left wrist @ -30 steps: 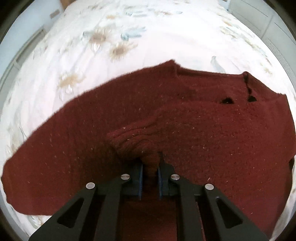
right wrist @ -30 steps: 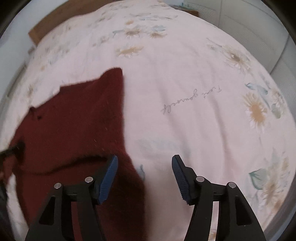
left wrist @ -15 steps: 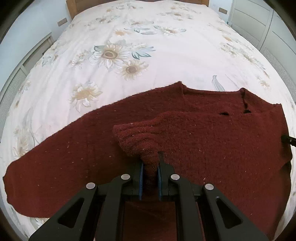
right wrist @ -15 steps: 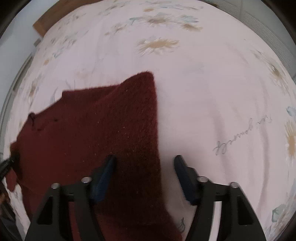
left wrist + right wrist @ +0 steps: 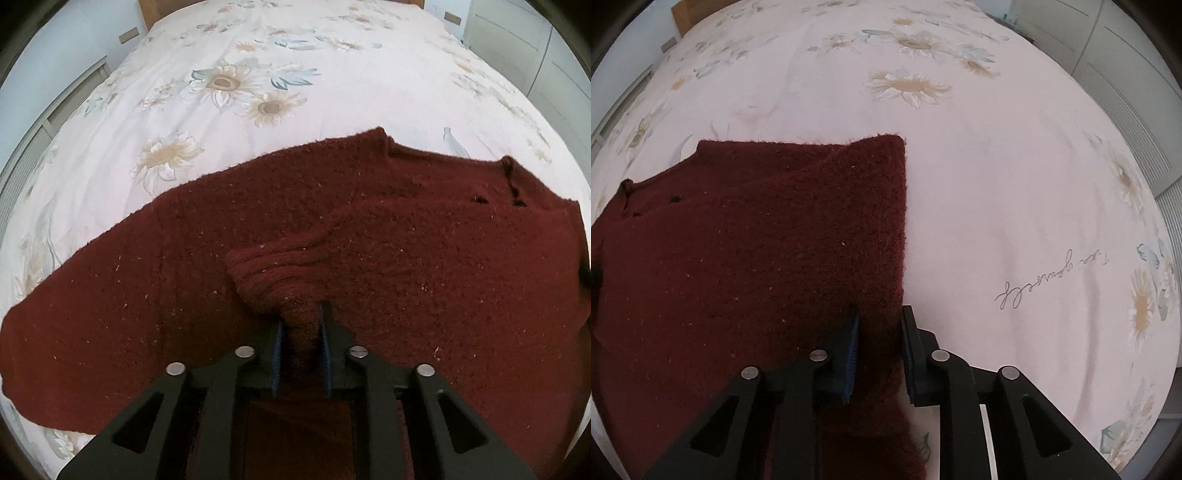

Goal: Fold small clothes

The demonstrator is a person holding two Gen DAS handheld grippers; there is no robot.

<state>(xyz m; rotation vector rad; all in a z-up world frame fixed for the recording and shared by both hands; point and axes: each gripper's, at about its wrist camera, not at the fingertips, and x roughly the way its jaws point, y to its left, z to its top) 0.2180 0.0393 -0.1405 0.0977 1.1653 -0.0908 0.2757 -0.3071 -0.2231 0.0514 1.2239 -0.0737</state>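
A dark red knitted sweater [image 5: 406, 258] lies spread on the flowered bedsheet [image 5: 258, 74]. One sleeve is folded over the body, and its ribbed cuff [image 5: 266, 266] runs into my left gripper [image 5: 300, 317]. Those jaws are opening, but the cuff still fills the narrow gap and touches both blue pads. In the right wrist view the sweater [image 5: 757, 258] covers the left half, its straight side edge running down into my right gripper [image 5: 879, 321]. Its jaws are closing, and that edge is bunched between the pads.
The bedsheet [image 5: 1015, 184] stretches bare to the right of the sweater, with a line of script [image 5: 1049, 280] printed on it. White wardrobe doors [image 5: 535, 44] stand past the bed's right side. A wooden headboard [image 5: 147, 11] is at the far end.
My right gripper moved left onto the sweater's side edge and its jaws narrowed around it. My left gripper shifted with the cuff over the sweater's body, and its jaws parted slightly.
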